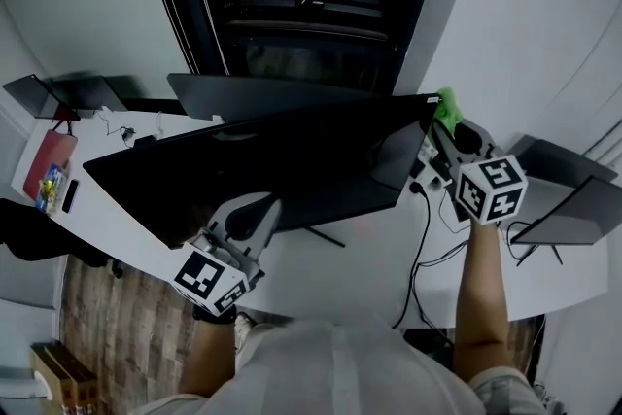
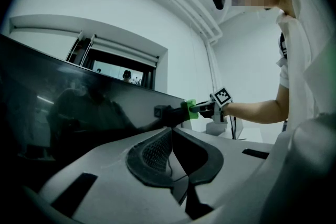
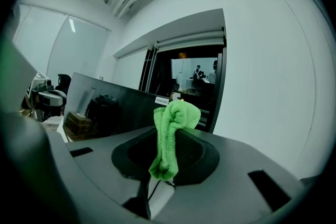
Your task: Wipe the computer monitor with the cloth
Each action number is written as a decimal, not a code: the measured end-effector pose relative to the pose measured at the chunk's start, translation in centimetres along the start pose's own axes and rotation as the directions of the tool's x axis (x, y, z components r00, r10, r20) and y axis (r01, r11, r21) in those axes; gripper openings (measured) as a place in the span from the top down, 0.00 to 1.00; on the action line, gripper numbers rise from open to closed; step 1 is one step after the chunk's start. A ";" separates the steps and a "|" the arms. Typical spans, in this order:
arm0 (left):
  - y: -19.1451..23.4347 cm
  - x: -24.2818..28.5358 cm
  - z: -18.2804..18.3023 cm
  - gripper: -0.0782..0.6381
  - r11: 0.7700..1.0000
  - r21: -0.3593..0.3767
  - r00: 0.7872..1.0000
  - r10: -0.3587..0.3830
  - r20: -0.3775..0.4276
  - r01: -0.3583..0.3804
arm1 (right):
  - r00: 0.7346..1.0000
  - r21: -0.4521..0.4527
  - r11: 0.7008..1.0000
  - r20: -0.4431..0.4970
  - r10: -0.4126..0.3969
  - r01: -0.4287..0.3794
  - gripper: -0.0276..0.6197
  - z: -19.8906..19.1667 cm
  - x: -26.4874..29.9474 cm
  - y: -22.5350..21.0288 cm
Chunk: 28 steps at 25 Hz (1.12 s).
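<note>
White walls (image 1: pixel 505 5), dark glass doorway (image 1: pixel 311 5), wood floor (image 1: pixel 107 326) (lower left).

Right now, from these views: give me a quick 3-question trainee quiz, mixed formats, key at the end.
1. Multiple choice: which gripper is shut on the green cloth? A) left B) right C) neither
2. True or false: the left gripper has its jaws apart.
3. Fill in: in the head view, the cloth sits at the monitor's upper ____ corner.

Key:
1. B, the right gripper.
2. False: the jaws are together with nothing between them.
3. right
</note>
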<state>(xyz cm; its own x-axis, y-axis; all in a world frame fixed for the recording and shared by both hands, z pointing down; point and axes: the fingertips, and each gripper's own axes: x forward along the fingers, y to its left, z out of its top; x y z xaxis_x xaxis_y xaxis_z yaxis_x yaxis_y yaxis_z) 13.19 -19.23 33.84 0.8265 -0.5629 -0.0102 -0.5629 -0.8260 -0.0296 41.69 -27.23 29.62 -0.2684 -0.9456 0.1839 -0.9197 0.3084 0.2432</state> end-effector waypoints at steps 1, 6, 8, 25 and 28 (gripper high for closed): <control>-0.1 0.1 -0.1 0.87 1.000 -0.001 1.000 -0.003 -0.001 0.003 | 1.000 -0.001 1.000 0.000 -0.001 0.001 0.85 -0.2 0.0 0.1; -0.3 0.2 -0.3 0.87 1.000 -0.005 1.000 -0.011 -0.003 0.011 | 1.000 -0.006 1.000 -0.001 -0.008 0.008 0.85 -1.1 -0.1 0.5; -0.5 0.4 -0.4 0.87 1.000 -0.003 1.000 -0.016 -0.004 0.016 | 1.000 -0.008 1.000 -0.007 -0.008 0.008 0.85 -1.6 -0.1 0.6; -0.3 0.6 -1.6 0.87 1.000 -0.010 1.000 -0.016 -0.027 0.016 | 0.999 -0.015 1.000 -0.040 0.016 -0.016 0.85 -5.8 0.2 1.6; -0.4 0.9 -1.7 0.87 1.000 -0.009 0.999 -0.022 -0.026 0.021 | 0.999 -0.013 1.000 -0.047 0.026 -0.026 0.85 -6.6 0.3 1.8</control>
<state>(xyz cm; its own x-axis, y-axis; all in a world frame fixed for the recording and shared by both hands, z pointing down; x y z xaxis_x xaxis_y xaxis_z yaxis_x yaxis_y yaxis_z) 14.16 -19.52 35.49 0.8379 -0.5456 0.0168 -0.5452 -0.8380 -0.0209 41.81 -26.28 36.39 -0.2783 -0.9314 0.2345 -0.9084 0.3346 0.2508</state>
